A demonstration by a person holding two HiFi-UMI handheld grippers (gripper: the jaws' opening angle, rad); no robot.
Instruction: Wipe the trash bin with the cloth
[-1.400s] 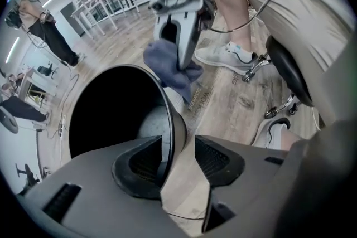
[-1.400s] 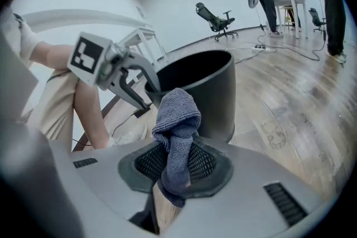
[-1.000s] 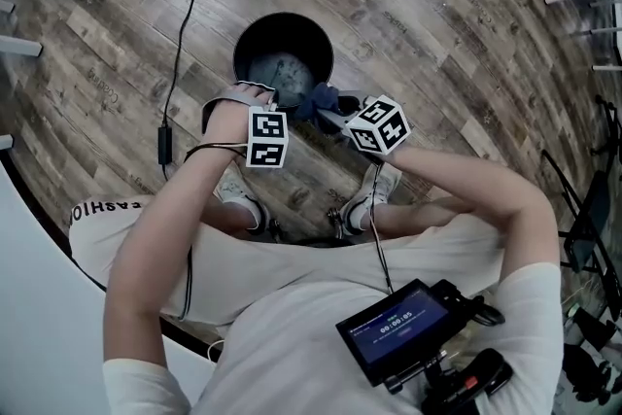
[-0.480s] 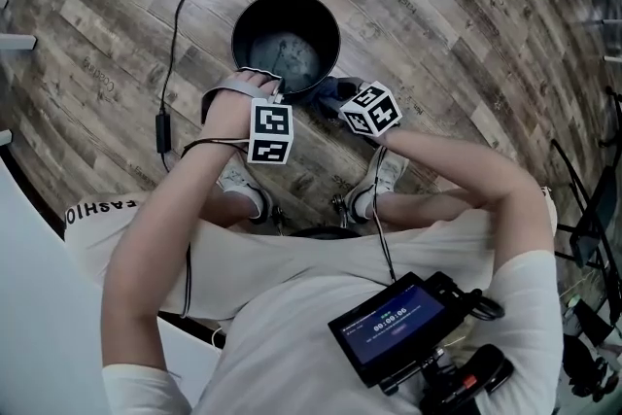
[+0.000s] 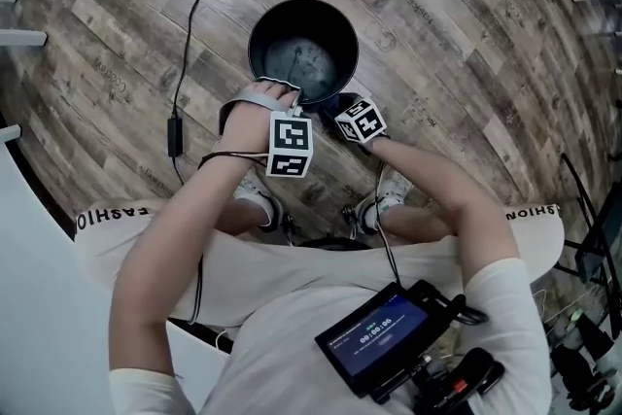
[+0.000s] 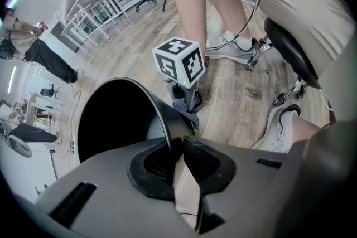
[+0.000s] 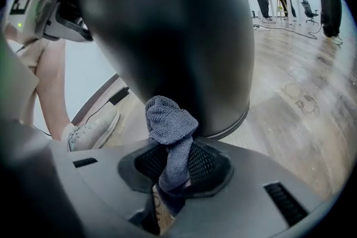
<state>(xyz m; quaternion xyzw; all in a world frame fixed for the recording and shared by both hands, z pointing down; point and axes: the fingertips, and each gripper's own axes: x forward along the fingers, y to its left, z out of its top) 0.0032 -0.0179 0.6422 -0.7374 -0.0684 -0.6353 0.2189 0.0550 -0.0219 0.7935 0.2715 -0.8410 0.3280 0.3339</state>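
Grey cloth (image 7: 170,120) stands bunched out of your right gripper (image 7: 170,167), whose jaws are clamped on its lower end. The bunch sits right at the outer wall of the black trash bin (image 7: 167,25), low down near the base ring. It is not clear whether the fabric already presses on the wall or is just shy of it. The bin stands upright on the wooden floor (image 5: 466,34), mouth up, just ahead of your shoes (image 5: 255,201). Your left gripper (image 6: 177,153) comes down steeply on the near part of the rim. Its jaws have just been closing and now pinch the thin rim between them, one inside the bin and one outside. So your left hand steadies the bin and the wiping falls to your right, which sits at the bin's near right side. By my judgement the next stroke turns on this: the wall lies straight ahead of the cloth and rises from it, so you press forward and follow the curve upward or around.
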